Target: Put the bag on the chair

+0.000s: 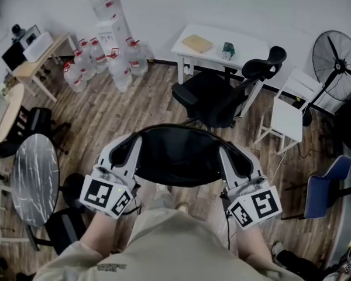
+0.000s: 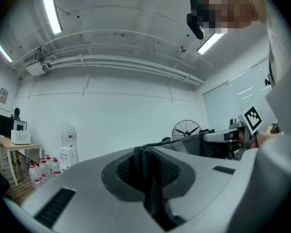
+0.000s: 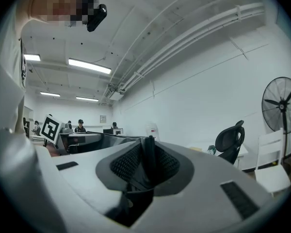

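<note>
A black bag [image 1: 175,157] hangs at centre frame, stretched between the left gripper [image 1: 133,151] and right gripper [image 1: 227,156], each one's jaws clamped on its fabric, short of the black chair [image 1: 213,98] just above (placing not yet done).

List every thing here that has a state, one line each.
bag: held up, stretched between both grippers, not on the office chair.
left gripper: shut on the bag's edge.
right gripper: shut on the bag's other edge.
office chair: seat empty.
fan: blades look still.
</note>
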Demonstrator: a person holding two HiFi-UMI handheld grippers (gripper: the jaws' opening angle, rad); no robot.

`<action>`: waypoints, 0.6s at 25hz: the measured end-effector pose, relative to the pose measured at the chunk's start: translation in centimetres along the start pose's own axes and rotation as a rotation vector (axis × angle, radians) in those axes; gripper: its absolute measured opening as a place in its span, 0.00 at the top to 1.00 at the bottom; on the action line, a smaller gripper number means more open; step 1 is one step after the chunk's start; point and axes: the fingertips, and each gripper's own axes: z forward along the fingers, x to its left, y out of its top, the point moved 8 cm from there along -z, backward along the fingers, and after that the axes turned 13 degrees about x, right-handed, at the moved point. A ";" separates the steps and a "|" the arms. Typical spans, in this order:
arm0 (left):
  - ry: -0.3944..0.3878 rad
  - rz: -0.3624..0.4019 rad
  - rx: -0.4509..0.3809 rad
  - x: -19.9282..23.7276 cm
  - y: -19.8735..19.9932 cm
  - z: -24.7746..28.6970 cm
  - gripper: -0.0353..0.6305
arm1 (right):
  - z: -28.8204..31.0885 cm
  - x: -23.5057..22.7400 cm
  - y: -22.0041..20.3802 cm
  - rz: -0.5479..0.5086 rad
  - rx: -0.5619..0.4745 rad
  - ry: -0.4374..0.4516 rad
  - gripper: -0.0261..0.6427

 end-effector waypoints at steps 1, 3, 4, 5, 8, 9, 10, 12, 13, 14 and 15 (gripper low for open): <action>0.001 -0.002 -0.001 0.0 0.0 0.1 0.88 | 0.1 -0.1 0.0 0.000 -0.002 0.000 0.83; 0.004 -0.001 -0.003 0.0 0.1 0.5 0.88 | 0.2 -0.5 0.0 0.003 -0.007 0.002 0.83; 0.004 0.002 -0.003 -0.1 0.1 0.8 0.88 | 0.3 -0.7 0.0 0.005 -0.009 0.001 0.83; 0.002 0.004 -0.002 -0.1 0.2 1.1 0.88 | 0.4 -1.0 -0.1 0.006 -0.010 -0.002 0.83; -0.007 0.018 0.001 0.0 0.2 1.7 0.88 | 0.6 -1.3 -0.3 0.009 -0.012 -0.011 0.83; -0.008 0.023 0.001 0.2 0.2 1.9 0.88 | 0.8 -1.3 -0.3 0.011 -0.014 -0.014 0.83; -0.009 0.026 0.001 0.3 0.1 2.0 0.88 | 1.0 -1.4 -0.4 0.014 -0.016 -0.016 0.83; -0.012 0.027 0.001 0.5 0.0 2.5 0.88 | 1.4 -1.7 -0.6 0.021 -0.016 -0.021 0.83; -0.014 0.026 0.003 0.6 0.0 2.8 0.88 | 1.7 -1.9 -0.6 0.026 -0.015 -0.023 0.83; -0.016 0.025 0.005 0.9 -0.1 3.0 0.88 | 2.0 -2.0 -0.7 0.029 -0.013 -0.023 0.83; -0.018 0.024 0.007 1.1 -0.2 3.3 0.88 | 2.3 -2.1 -0.7 0.029 -0.011 -0.023 0.83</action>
